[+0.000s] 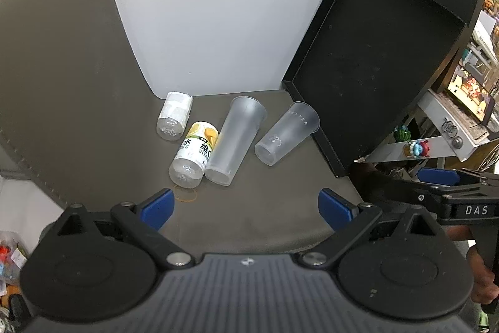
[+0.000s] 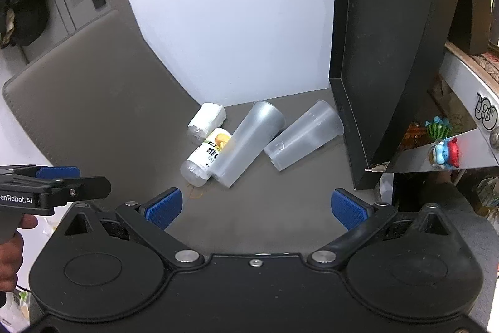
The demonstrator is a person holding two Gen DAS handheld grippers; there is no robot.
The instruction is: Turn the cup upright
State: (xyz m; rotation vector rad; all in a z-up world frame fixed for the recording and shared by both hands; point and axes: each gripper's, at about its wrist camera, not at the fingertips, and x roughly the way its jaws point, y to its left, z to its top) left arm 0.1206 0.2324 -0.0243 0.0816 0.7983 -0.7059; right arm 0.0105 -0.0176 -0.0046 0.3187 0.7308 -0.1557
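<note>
Two clear cups [image 1: 235, 141] [image 1: 287, 133] lie sideways on grey mat [image 1: 78, 83]. Left gripper [image 1: 246, 209] and right gripper [image 2: 255, 206] both gape wide, empty.

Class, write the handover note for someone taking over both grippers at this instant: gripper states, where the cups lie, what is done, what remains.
Left gripper: open, empty, hovering short of the objects.
Right gripper: open, empty, likewise back from them.
Tall cup lies on its side on the grey mat, against the yellow-label bottle. Shorter cup lies on its side near the black tray. A white-label bottle also lies down.
Done: nothing.
Left: grasp a cup and stand it upright.
</note>
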